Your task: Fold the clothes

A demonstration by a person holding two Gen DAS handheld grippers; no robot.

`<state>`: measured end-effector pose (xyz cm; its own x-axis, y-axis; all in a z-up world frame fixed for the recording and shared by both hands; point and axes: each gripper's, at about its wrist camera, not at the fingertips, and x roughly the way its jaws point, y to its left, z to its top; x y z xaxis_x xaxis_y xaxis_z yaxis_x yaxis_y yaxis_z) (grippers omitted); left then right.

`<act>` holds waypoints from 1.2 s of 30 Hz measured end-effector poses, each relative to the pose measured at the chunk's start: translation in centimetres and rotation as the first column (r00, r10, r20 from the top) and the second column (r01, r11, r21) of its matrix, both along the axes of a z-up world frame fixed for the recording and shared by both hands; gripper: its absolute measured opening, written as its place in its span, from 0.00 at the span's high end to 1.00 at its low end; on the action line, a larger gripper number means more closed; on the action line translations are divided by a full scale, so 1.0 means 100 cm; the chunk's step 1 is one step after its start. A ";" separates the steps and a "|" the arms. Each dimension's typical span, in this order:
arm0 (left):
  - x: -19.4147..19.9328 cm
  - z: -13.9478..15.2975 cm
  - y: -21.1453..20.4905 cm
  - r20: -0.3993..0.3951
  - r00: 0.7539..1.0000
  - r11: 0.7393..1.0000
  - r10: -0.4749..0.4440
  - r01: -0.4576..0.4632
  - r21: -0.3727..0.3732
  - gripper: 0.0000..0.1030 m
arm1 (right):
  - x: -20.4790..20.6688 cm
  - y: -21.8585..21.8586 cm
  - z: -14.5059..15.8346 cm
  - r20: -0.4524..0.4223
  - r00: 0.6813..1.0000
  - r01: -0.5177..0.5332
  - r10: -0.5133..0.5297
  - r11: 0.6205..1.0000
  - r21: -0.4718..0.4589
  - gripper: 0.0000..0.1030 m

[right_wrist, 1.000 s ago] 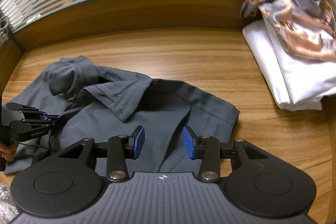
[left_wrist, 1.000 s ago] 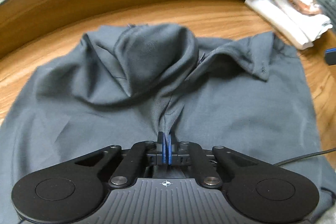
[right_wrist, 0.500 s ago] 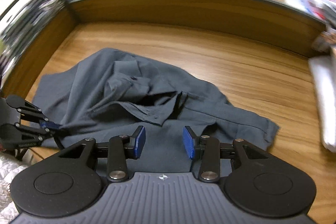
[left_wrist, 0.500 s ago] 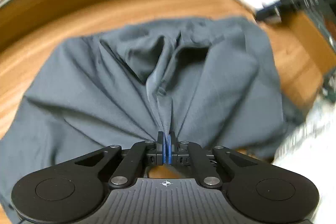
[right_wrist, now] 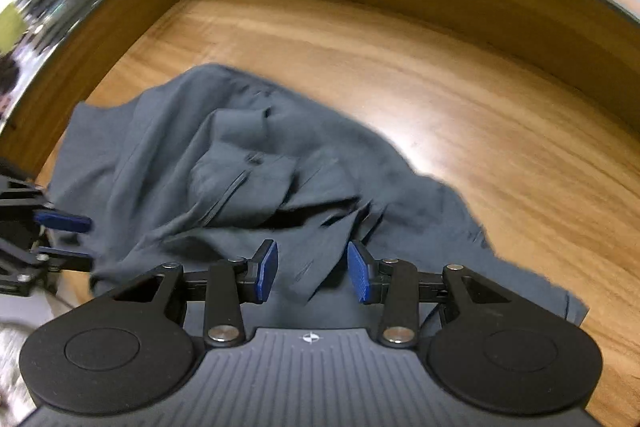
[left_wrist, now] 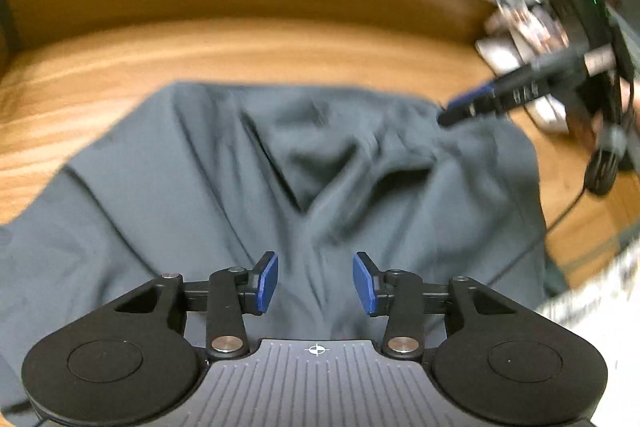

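Left gripper point(left_wrist: 315, 283): jaws have just been opening, blue pads apart, nothing pinched; rumpled grey shirt point(left_wrist: 304, 179) lies below and beyond them on wooden tabletop point(left_wrist: 240, 47). Right gripper point(right_wrist: 312, 271): jaws parted, empty, over shirt collar point(right_wrist: 328, 247)

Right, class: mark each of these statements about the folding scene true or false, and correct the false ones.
1. The grey shirt lies on a wooden table. True.
2. The left claw is clamped on the fabric. False: its jaws have just been opening and stand apart, with only loose cloth below.
3. The right claw is open. True.
4. The shirt is neatly folded into a square. False: it lies rumpled, with its collar bunched up.
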<state>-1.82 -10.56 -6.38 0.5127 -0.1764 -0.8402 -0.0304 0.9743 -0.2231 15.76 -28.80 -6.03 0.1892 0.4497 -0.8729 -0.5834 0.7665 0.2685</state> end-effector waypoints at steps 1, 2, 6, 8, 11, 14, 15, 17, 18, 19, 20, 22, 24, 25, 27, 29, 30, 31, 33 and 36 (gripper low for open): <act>0.009 -0.001 0.001 -0.001 1.000 1.000 0.017 -0.017 0.008 0.57 | 0.005 0.001 -0.001 0.008 1.000 0.010 -0.010 1.000 -0.002 0.57; 0.017 -0.001 0.003 0.000 1.000 0.999 0.029 -0.029 0.016 0.57 | 0.010 0.003 -0.003 0.017 1.000 0.014 -0.014 1.000 -0.008 0.57; 0.058 0.000 -0.002 0.026 1.000 0.999 0.004 -0.005 0.041 0.52 | 0.033 0.006 -0.013 0.072 0.997 0.015 -0.010 0.997 -0.069 0.57; 0.077 0.001 -0.006 0.037 0.999 0.998 -0.038 0.036 0.050 0.50 | 0.043 0.001 -0.019 0.079 0.997 0.024 -0.017 0.995 -0.092 0.57; 0.098 0.002 -0.016 0.039 0.992 0.991 -0.122 0.120 0.056 0.50 | 0.056 -0.013 -0.032 0.037 0.999 0.034 -0.031 0.994 -0.100 0.57; 0.118 -0.004 -0.029 0.017 0.976 0.975 -0.216 0.215 0.056 0.49 | 0.063 -0.026 -0.044 -0.020 1.000 0.013 -0.014 0.996 -0.088 0.56; 0.123 -0.007 -0.034 0.006 0.970 0.968 -0.245 0.244 0.059 0.48 | 0.064 -0.030 -0.048 -0.036 0.999 0.002 -0.005 0.996 -0.085 0.55; 0.133 -0.013 -0.042 -0.011 0.956 0.954 -0.294 0.294 0.063 0.48 | 0.065 -0.038 -0.054 -0.057 0.998 -0.023 0.018 0.996 -0.086 0.55; 0.139 -0.017 -0.049 -0.019 0.948 0.946 -0.318 0.318 0.067 0.47 | 0.065 -0.041 -0.056 -0.067 0.997 -0.036 0.030 0.995 -0.088 0.55; 0.146 -0.021 -0.056 -0.029 0.940 0.938 -0.339 0.340 0.072 0.46 | 0.063 -0.044 -0.058 -0.073 0.997 -0.047 0.041 0.995 -0.090 0.54; 0.152 -0.025 -0.063 -0.039 0.932 0.929 -0.360 0.362 0.076 0.45 | 0.063 -0.047 -0.059 -0.076 0.996 -0.057 0.050 0.994 -0.091 0.53; 0.162 -0.033 -0.073 -0.058 0.916 0.913 -0.398 0.401 0.077 0.43 | 0.063 -0.051 -0.061 -0.078 0.995 -0.078 0.070 0.992 -0.096 0.44; 0.172 -0.044 -0.083 -0.084 0.903 0.900 -0.421 0.428 0.085 0.43 | 0.063 -0.055 -0.062 -0.068 0.994 -0.094 0.087 0.989 -0.111 0.40; 0.176 -0.049 -0.087 -0.102 0.899 0.896 -0.426 0.435 0.092 0.43 | 0.063 -0.058 -0.063 -0.067 0.993 -0.100 0.093 0.988 -0.119 0.37; 0.182 -0.059 -0.092 -0.128 0.890 0.888 -0.437 0.450 0.100 0.43 | 0.065 -0.062 -0.068 -0.077 0.992 -0.110 0.101 0.986 -0.125 0.33; 0.185 -0.068 -0.093 -0.154 0.884 0.880 -0.442 0.461 0.114 0.44 | 0.067 -0.067 -0.071 -0.099 0.990 -0.113 0.102 0.987 -0.116 0.33; 0.186 -0.071 -0.090 -0.168 0.883 0.882 -0.438 0.458 0.107 0.53 | 0.066 -0.070 -0.071 -0.108 0.989 -0.111 0.099 0.988 -0.109 0.33; 0.187 -0.072 -0.088 -0.172 0.887 0.888 -0.428 0.448 0.103 0.65 | 0.065 -0.073 -0.070 -0.115 0.989 -0.107 0.095 0.989 -0.100 0.36; 0.187 -0.073 -0.082 -0.178 0.896 0.899 -0.406 0.427 0.097 0.81 | 0.062 -0.078 -0.067 -0.124 0.988 -0.099 0.088 0.991 -0.089 0.50; 0.185 -0.063 -0.069 -0.151 0.923 0.922 -0.354 0.372 0.110 0.90 | 0.054 -0.086 -0.059 -0.129 0.989 -0.079 0.068 0.993 -0.084 0.88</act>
